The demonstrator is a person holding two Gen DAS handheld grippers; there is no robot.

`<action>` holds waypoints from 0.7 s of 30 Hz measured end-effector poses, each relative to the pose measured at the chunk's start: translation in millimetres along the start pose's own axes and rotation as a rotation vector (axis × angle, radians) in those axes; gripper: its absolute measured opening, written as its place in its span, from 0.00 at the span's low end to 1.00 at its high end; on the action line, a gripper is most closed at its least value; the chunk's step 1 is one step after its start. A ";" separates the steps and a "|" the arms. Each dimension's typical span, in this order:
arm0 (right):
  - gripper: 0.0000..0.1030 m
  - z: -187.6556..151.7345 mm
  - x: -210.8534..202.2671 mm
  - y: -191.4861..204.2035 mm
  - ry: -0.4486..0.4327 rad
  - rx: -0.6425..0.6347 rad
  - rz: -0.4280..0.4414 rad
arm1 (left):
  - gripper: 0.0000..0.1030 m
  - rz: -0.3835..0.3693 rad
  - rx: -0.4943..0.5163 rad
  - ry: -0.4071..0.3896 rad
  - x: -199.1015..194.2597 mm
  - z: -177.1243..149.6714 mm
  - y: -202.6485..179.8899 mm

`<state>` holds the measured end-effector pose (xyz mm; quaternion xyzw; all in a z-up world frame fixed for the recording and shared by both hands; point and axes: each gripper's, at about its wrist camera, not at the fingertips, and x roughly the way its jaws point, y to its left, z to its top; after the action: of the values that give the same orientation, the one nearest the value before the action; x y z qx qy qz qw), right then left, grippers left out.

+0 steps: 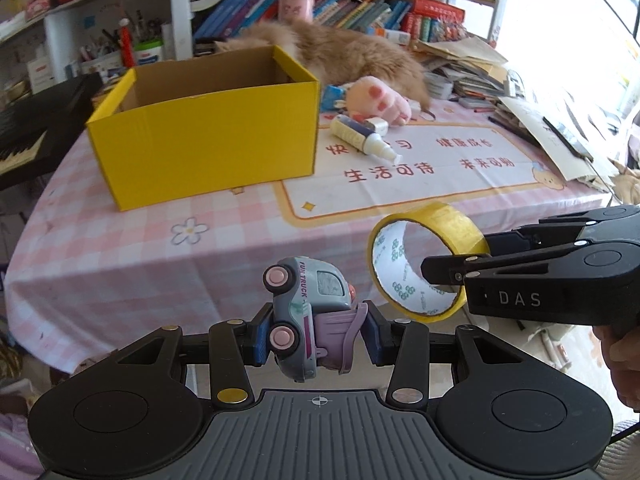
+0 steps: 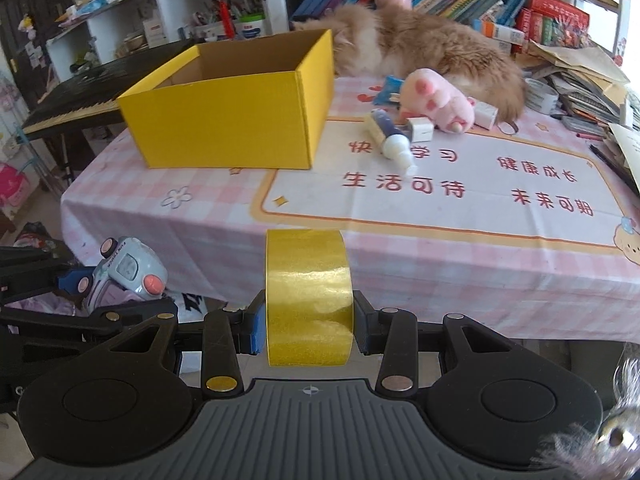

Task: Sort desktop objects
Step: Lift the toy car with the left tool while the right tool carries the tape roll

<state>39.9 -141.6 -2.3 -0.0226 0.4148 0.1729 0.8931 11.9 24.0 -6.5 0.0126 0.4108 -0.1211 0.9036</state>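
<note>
My left gripper is shut on a small grey and purple toy truck, held on its side in front of the table's near edge. My right gripper is shut on a roll of yellow tape, held upright in front of the near edge. The tape roll and the right gripper also show in the left wrist view, to the right of the truck. The toy truck shows at the left in the right wrist view. An open yellow cardboard box stands on the table's far left.
On the pink checked tablecloth lie a glue bottle, a pink plush paw and a small white block. An orange cat lies behind them. Stacked papers fill the right; a keyboard stands left.
</note>
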 end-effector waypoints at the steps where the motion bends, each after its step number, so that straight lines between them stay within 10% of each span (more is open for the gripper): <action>1: 0.37 -0.4 -0.9 2.8 -0.002 -0.009 0.004 | 0.42 0.004 -0.006 -0.004 -1.8 -1.7 0.9; 21: 0.37 1.8 -7.9 44.5 -0.018 -0.199 0.065 | 0.42 0.037 -0.082 -0.067 -22.0 -11.3 17.0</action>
<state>22.0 -101.8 9.3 -0.0960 0.3881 0.2423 0.8840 -6.5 46.5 1.1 -0.0209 0.3847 -0.0879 0.9186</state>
